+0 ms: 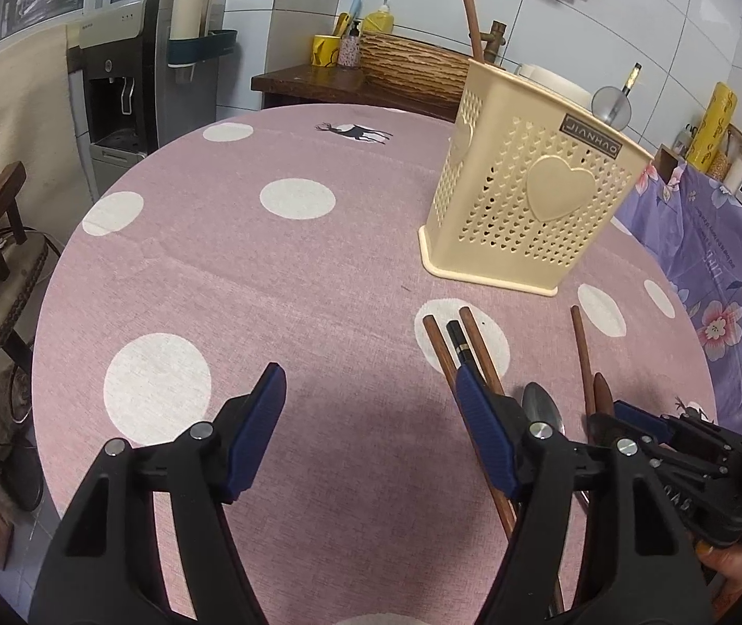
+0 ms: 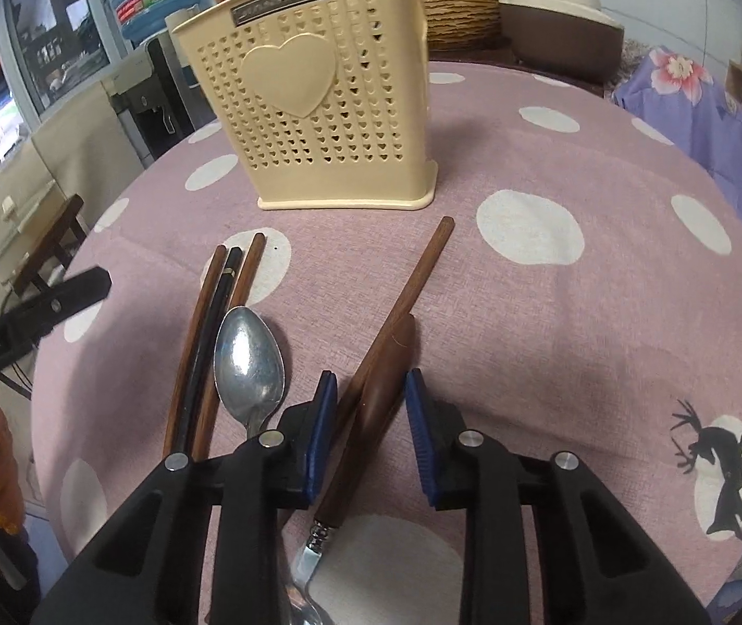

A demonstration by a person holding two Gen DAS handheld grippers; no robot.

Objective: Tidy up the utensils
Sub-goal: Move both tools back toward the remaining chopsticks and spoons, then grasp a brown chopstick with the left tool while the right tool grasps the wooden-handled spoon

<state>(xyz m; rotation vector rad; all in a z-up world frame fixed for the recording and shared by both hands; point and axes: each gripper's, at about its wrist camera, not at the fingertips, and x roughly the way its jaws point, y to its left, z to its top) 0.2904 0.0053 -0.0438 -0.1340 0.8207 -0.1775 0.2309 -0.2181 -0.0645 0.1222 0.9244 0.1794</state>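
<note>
- between the two blue pads of the right gripper (image 2: pixel 371 406) lies a brown wooden handle (image 2: pixel 379 406), flat on the pink spotty tablecloth (image 2: pixel 553 323), a little way in front of the holder.
- the pads sit on each side of the handle with a small gap showing, so they do not squeeze it yet.
- a long brown chopstick (image 2: pixel 412 281) lies right against the handle and runs between the pads too. it could get grabbed by mistake.
- the handle looks hard, smooth and light. it will not bend, but smooth wood can slip or roll.
- it looks best to hold it on the thick middle part, where it is fattest, and not on the shiny metal bit (image 2: pixel 313 547) at the near end.
- what tool is on that metal end i cannot tell; it is hidden under the gripper.
- the left gripper (image 1: pixel 371 390) is wide open with nothing in it, over bare cloth.
- close by lie two more brown chopsticks and one black chopstick (image 2: pixel 214 323), side by side, with a silver spoon (image 2: pixel 248 359) just beside them.
- the spoon is stiff and slippery, and heavier than the thin sticks.
- the cream plastic holder (image 2: pixel 319 120) stands up straight farther back. it has little heart holes and one big heart on the front.
- one brown stick (image 1: pixel 467 15) already stands in the holder.
</note>
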